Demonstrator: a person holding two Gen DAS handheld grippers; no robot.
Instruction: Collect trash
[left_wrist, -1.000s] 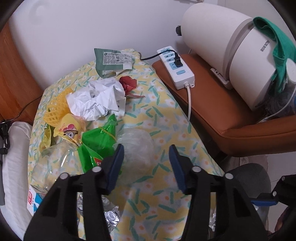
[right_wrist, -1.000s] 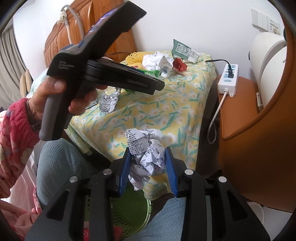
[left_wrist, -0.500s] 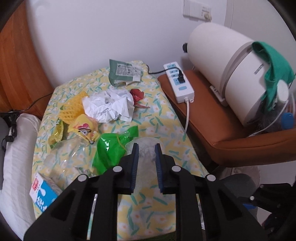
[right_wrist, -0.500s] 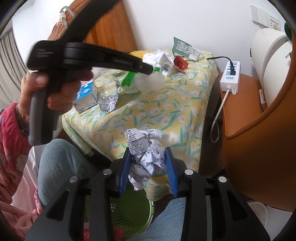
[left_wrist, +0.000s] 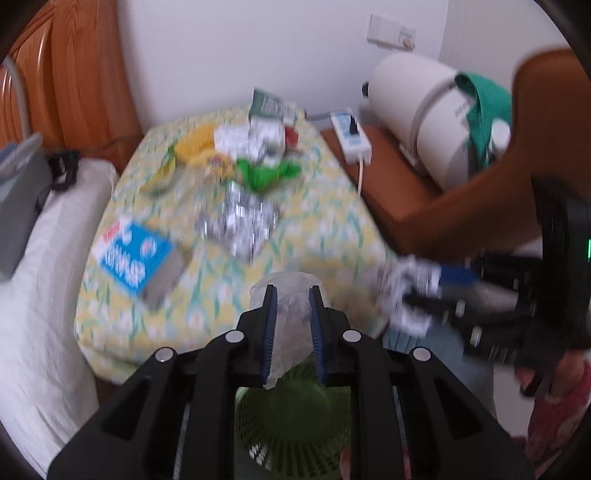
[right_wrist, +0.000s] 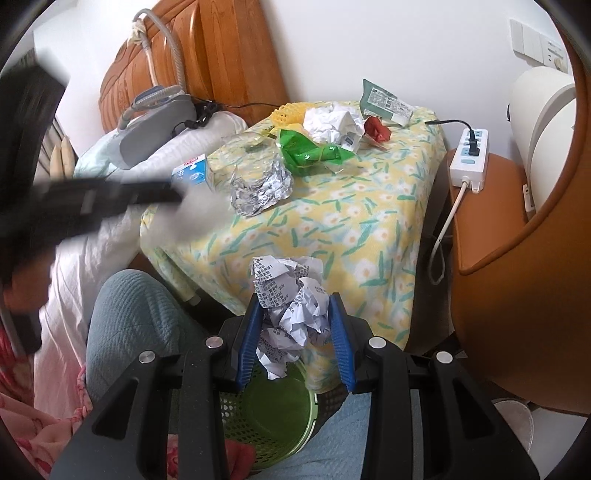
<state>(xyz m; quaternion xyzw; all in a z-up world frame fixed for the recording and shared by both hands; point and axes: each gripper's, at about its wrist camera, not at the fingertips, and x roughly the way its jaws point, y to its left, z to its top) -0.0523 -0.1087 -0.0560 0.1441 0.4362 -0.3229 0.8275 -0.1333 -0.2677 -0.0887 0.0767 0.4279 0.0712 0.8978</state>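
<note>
My left gripper (left_wrist: 291, 295) is shut on a clear crumpled plastic wrapper (left_wrist: 290, 332), held above the green mesh basket (left_wrist: 295, 417). My right gripper (right_wrist: 295, 306) is shut on a crumpled printed paper ball (right_wrist: 291, 306), held over the same basket (right_wrist: 273, 421) in front of the table. More trash lies on the floral-cloth table (right_wrist: 332, 229): a foil ball (right_wrist: 258, 188), a green wrapper (right_wrist: 310, 151), white crumpled paper (right_wrist: 330, 123), a red scrap (right_wrist: 376, 129), a blue-white carton (right_wrist: 194, 171) and a dark green packet (right_wrist: 384, 101).
A white power strip (right_wrist: 471, 158) with a cable lies on an orange-brown seat (right_wrist: 491, 214) to the right. A white cylindrical appliance (left_wrist: 417, 110) stands behind it. A bed with a pillow (left_wrist: 40, 266) and wooden headboard (right_wrist: 207, 62) is on the left. The person's knees flank the basket.
My left gripper closed on the clear plastic wrapper, lifted it off the table and pulled back toward the basket. My right gripper kept holding the paper ball in place.
</note>
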